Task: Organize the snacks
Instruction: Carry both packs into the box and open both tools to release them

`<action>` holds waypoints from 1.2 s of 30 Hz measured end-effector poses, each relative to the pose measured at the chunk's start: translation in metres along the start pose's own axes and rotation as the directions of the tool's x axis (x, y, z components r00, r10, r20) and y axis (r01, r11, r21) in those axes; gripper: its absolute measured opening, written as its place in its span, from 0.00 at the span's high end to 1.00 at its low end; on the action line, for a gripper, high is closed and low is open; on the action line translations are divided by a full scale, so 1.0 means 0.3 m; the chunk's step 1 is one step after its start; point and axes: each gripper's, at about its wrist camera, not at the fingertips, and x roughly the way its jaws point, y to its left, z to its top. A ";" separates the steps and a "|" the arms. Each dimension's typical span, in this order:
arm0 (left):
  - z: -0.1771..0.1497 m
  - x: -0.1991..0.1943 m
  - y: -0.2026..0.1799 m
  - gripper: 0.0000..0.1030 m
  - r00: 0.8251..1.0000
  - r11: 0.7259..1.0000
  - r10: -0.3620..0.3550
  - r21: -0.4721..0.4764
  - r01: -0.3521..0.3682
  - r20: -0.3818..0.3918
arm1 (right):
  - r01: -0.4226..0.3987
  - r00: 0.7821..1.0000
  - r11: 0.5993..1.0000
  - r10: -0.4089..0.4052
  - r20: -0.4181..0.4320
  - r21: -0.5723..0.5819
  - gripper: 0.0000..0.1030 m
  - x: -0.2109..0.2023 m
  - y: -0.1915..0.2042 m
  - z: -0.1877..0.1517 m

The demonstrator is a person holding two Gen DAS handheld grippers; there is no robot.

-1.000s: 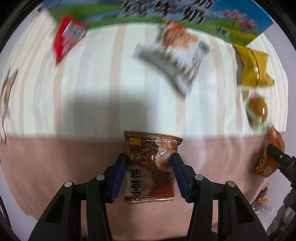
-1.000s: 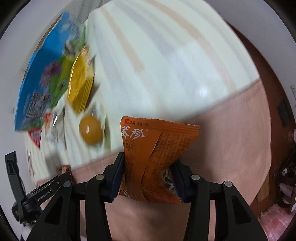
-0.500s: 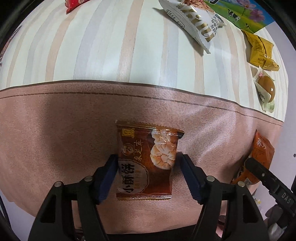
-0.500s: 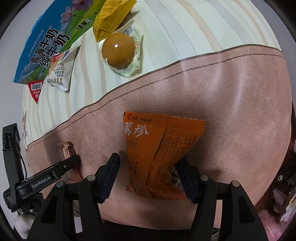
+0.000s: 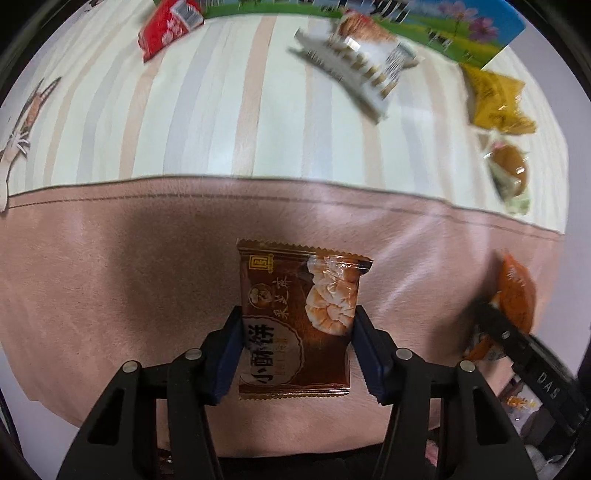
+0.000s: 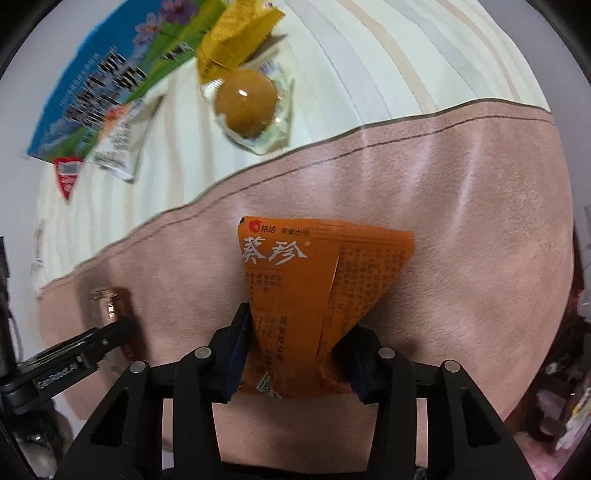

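My left gripper (image 5: 297, 343) is shut on a brown biscuit packet (image 5: 299, 317) and holds it over the pink band of the cloth (image 5: 110, 277). My right gripper (image 6: 295, 350) is shut on an orange snack packet (image 6: 314, 295), also over the pink band. The orange packet also shows at the right of the left wrist view (image 5: 515, 291). The brown packet's edge and the left gripper's arm show at the left of the right wrist view (image 6: 107, 299).
On the striped cloth lie a red packet (image 5: 166, 31), a white packet (image 5: 362, 70), a yellow packet (image 5: 495, 99) and a sealed brown egg (image 5: 511, 170). A blue and green milk carton (image 6: 110, 77) lies along the far edge.
Both grippers were open around their packets half a second ago; now both are shut on them. Both views have pulled back, showing more striped cloth.
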 end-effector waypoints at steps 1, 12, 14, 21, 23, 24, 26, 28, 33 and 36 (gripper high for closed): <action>0.004 -0.029 -0.010 0.48 1.000 1.000 -0.015 0.000 0.015 0.011 | -0.026 1.000 1.000 0.026 0.000 0.001 0.54 -0.019 0.004 0.001; 0.279 -0.473 -0.015 0.48 0.963 0.988 -0.157 0.035 0.153 0.218 | -0.226 0.962 0.957 0.248 0.112 -0.180 0.55 -0.344 0.334 0.224; 0.355 -0.542 -0.006 0.48 0.955 0.986 -0.165 0.040 0.160 0.247 | -0.240 0.953 0.947 0.272 0.135 -0.214 0.55 -0.399 0.397 0.301; 0.645 -0.660 0.035 0.48 0.953 0.994 -0.108 0.059 0.095 0.283 | -0.185 0.947 0.939 0.250 0.204 -0.289 0.55 -0.510 0.520 0.594; 0.735 -0.653 0.057 0.48 0.962 0.995 -0.096 0.053 0.085 0.257 | -0.172 0.951 0.942 0.235 0.200 -0.288 0.55 -0.499 0.549 0.687; 0.786 -0.639 0.075 0.48 0.969 0.996 -0.088 0.048 0.079 0.232 | -0.164 0.955 0.944 0.225 0.192 -0.286 0.55 -0.480 0.564 0.737; 0.863 -0.613 0.102 0.48 0.976 0.998 -0.059 0.036 0.053 0.207 | -0.137 0.965 0.948 0.193 0.177 -0.287 0.55 -0.432 0.600 0.837; 0.923 -0.586 0.125 0.48 0.982 0.999 -0.015 0.034 0.009 0.188 | -0.119 0.973 0.953 0.168 0.158 -0.280 0.55 -0.388 0.612 0.910; 1.062 -0.481 0.178 0.48 0.992 0.998 0.052 0.024 -0.055 0.118 | -0.073 0.991 0.961 0.101 0.093 -0.268 0.55 -0.262 0.624 1.051; 1.110 -0.411 0.202 0.48 0.992 0.994 0.100 0.029 -0.102 0.077 | -0.051 0.995 0.961 0.072 0.067 -0.271 0.55 -0.191 0.625 1.077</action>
